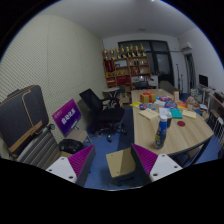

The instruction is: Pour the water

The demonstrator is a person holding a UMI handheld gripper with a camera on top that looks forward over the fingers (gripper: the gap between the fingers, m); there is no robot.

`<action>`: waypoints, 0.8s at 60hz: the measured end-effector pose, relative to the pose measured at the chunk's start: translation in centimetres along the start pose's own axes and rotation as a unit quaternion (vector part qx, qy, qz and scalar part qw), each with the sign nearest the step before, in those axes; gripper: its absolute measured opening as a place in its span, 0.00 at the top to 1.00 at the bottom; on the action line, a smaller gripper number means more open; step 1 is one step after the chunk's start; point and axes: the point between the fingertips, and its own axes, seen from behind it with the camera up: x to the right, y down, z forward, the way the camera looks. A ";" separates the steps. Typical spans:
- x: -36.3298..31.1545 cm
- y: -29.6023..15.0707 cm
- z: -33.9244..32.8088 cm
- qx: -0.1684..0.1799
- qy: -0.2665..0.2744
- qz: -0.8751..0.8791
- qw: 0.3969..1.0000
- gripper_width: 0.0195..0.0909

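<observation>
From the gripper view, the tool (113, 160) is released, its two pink pads (80, 160) wide apart with nothing between them. A dark bottle (163, 131) stands on the tabletop (180, 135), well beyond the fingers. Small colourful things farther along are too tiny to name. A black chair (100, 108) stands near.

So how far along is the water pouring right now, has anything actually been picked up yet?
Nothing looks done yet. The gripper is open and empty, its fingers apart with only floor and a cardboard box showing between them. In hand: it is facing the wooden table, where a bottle stands among cluttered items, well beyond the fingers. Left: closing in, grasping the bottle, and the pour itself. No receiving cup can be told apart from here.
</observation>
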 end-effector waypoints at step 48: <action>27.5 3.0 21.3 0.073 0.151 -0.039 0.985 0.21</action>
